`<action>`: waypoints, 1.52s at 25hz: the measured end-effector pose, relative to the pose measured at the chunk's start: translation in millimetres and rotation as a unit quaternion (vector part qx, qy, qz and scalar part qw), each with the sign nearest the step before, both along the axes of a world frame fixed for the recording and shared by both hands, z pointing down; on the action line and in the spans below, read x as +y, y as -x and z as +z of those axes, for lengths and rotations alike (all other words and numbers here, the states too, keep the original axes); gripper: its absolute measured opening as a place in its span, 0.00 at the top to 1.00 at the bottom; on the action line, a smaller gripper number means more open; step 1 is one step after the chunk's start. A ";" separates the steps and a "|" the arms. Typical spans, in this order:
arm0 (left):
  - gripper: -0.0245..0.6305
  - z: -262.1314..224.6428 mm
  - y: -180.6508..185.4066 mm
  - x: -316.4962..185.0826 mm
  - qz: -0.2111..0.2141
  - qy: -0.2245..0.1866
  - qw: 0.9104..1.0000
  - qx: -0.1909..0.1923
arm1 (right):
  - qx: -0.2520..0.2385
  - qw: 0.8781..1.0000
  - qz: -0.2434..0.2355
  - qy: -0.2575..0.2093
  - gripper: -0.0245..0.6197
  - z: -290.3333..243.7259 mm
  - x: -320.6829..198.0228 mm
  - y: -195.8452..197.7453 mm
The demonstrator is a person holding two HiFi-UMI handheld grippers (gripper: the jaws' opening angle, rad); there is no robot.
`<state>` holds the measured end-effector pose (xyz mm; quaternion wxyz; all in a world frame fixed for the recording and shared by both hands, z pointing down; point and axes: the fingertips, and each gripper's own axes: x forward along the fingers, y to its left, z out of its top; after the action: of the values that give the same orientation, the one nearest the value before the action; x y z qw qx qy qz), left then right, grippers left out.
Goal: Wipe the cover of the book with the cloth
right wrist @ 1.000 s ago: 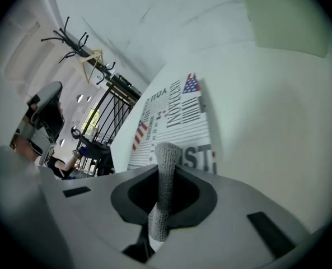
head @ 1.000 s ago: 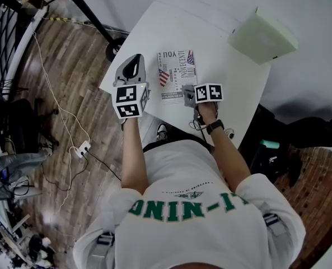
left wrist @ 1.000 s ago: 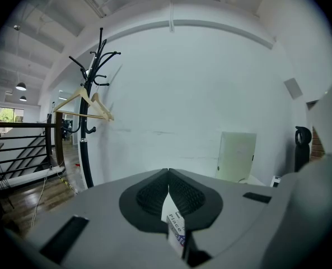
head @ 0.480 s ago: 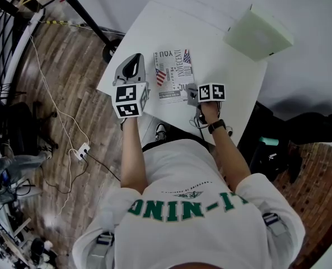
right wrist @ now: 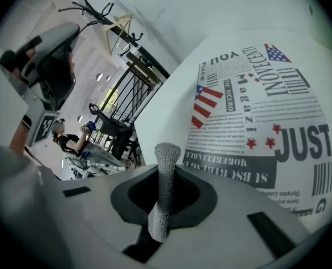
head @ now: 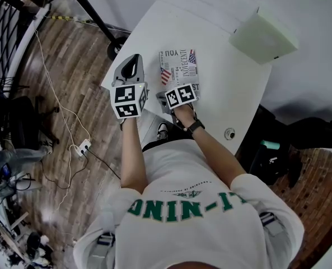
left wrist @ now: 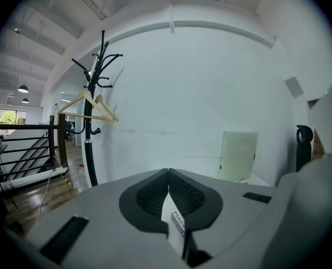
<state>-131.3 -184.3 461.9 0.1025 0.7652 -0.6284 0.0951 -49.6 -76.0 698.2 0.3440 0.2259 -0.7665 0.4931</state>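
Observation:
The book lies flat on the white table; its cover is printed with flags and bold black type. My right gripper sits at the book's near left corner. It is shut on a strip of grey knitted cloth that stands up between the jaws of the right gripper. My left gripper hovers at the table's left edge, left of the book and apart from it. In its own view the left gripper is shut on a thin white printed slip.
A pale green box sits at the table's back right corner, and a small round object near the front right edge. A coat rack stands past the table's left side. Cables and a power strip lie on the wooden floor.
My right gripper has slid left along the book's near edge, from the near right corner to the near left corner, with the cloth in it. The left gripper has stayed put.

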 end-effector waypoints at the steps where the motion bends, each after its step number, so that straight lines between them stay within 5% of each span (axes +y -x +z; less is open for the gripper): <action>1: 0.94 0.5 1.1 -0.1 -0.001 0.000 1.000 0.000 | 0.000 1.000 0.005 0.001 0.91 0.2 -2.1 -3.7; 14: 0.94 2.7 -16.9 -13.2 0.025 -0.003 1.000 0.006 | 0.061 0.987 0.144 -0.031 0.91 -4.4 -42.2 -159.7; 18: 0.94 1.2 -15.3 -12.9 0.026 -0.004 1.000 0.006 | 0.066 0.982 0.174 -0.026 0.91 -5.1 -44.8 -180.2; 23: 0.94 1.2 -4.6 -9.0 0.017 -0.004 1.000 0.006 | 0.056 0.986 0.150 -0.035 0.91 -11.8 -42.4 -150.8; 28: 0.94 -1.3 0.1 -5.3 0.010 -0.005 1.000 0.003 | 0.009 0.999 0.019 -0.043 0.91 -20.4 -9.4 -52.1; 32: 0.94 -3.1 2.5 -2.4 0.007 -0.005 1.000 0.001 | 0.012 0.998 -0.049 -0.036 0.91 -10.3 15.3 -9.7; 35: 0.94 -2.0 5.0 -1.0 0.004 -0.004 1.000 0.000 | 0.026 0.998 -0.050 -0.032 0.91 -1.2 19.2 -13.3; 38: 0.94 -3.4 4.4 -3.4 0.004 -0.006 1.000 0.001 | 0.016 1.000 -0.001 -0.015 0.91 0.5 14.5 -35.0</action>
<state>-135.8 -187.7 458.5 0.0979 0.7684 -0.6258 0.0910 -14.6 -61.5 698.6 0.3535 0.2384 -0.7682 0.4776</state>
